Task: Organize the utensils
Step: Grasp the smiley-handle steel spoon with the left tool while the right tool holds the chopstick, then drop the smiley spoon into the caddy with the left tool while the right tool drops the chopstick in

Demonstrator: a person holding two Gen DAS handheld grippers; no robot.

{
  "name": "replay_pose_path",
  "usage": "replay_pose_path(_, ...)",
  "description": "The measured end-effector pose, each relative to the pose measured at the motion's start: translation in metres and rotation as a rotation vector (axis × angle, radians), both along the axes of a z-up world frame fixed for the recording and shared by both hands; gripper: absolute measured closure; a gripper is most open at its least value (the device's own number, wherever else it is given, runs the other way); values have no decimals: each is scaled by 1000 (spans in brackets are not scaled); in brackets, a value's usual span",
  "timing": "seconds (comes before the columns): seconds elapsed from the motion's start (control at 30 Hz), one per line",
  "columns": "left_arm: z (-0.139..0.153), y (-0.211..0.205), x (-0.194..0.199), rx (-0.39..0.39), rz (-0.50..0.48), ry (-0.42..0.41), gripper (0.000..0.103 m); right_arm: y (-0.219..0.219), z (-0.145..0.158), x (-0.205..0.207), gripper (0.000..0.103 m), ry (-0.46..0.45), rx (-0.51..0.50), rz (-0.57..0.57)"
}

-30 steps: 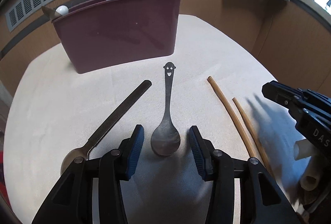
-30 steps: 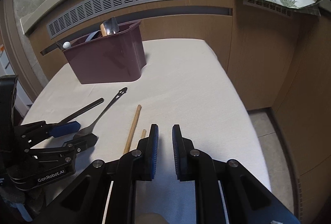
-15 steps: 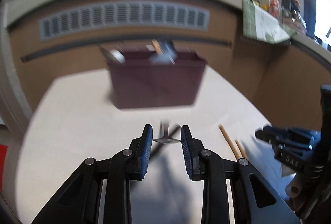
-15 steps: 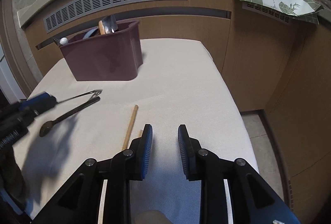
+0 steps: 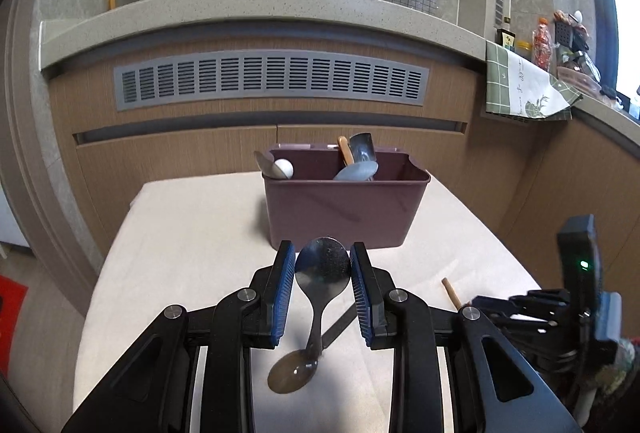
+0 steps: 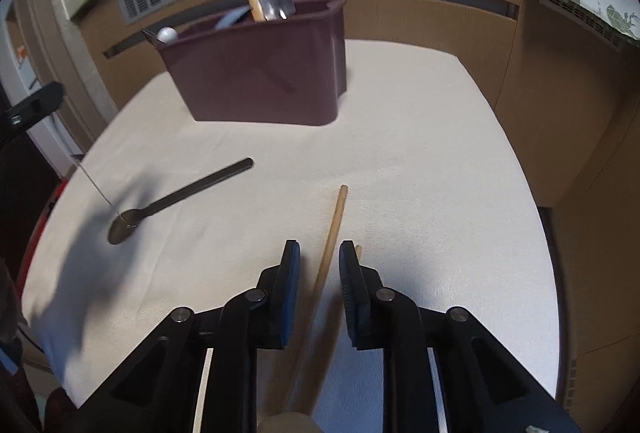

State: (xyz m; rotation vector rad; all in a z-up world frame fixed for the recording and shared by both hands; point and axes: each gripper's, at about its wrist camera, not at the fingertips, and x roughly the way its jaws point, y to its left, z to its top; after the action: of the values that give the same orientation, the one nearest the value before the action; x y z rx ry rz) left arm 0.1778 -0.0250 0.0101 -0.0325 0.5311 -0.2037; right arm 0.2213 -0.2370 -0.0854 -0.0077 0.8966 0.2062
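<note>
My left gripper (image 5: 323,275) is shut on the bowl of a steel spoon (image 5: 322,271) and holds it above the table, handle hanging down; its thin handle shows in the right wrist view (image 6: 96,189). The maroon utensil bin (image 5: 340,211) stands straight ahead with several utensils in it; it also shows in the right wrist view (image 6: 260,73). A dark-handled spoon (image 6: 176,199) lies on the cloth. My right gripper (image 6: 319,265) is open, its pads either side of a wooden chopstick (image 6: 332,233); a second chopstick (image 6: 357,251) lies just to the right.
The table is covered by a cream cloth (image 6: 420,153), with its edges dropping off at right and left. A wooden cabinet front with a grey vent (image 5: 272,85) stands behind the bin. The right gripper's body (image 5: 560,313) sits at the lower right of the left wrist view.
My left gripper shut on the spoon's bowl and lifted it off the cloth. My right gripper opened a little and moved down over the chopsticks.
</note>
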Motion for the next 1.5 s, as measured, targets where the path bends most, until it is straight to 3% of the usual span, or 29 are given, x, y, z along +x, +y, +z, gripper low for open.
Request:
replay_pose_path(0.2,-1,7,1,-24,13,10,74,6,-11,17,89,63,-23,-7)
replay_pose_path(0.37,0,10,0,-31,19,18,74,11,-8,23,97,43,-48,1)
replay_pose_path(0.53,8,13,-4,-50,18,8,74,1,30,7,98,-80,43,7)
replay_pose_path(0.67,15,13,-9,-59,9,-11,74,3,60,-11,98,-186,54,21)
replay_pose_path(1.13,59,13,-11,-90,-37,-63,74,2,98,-13,99,-287,89,12)
replay_pose_path(1.23,101,15,-7,-105,-48,-154,74,-1,130,-11,99,-372,100,0)
replay_pose_path(1.4,182,18,11,-110,-66,-306,74,-6,232,-12,99,-685,130,-30)
replay_pose_path(1.5,212,16,27,-92,-64,-363,74,3,286,3,99,-784,115,-22)
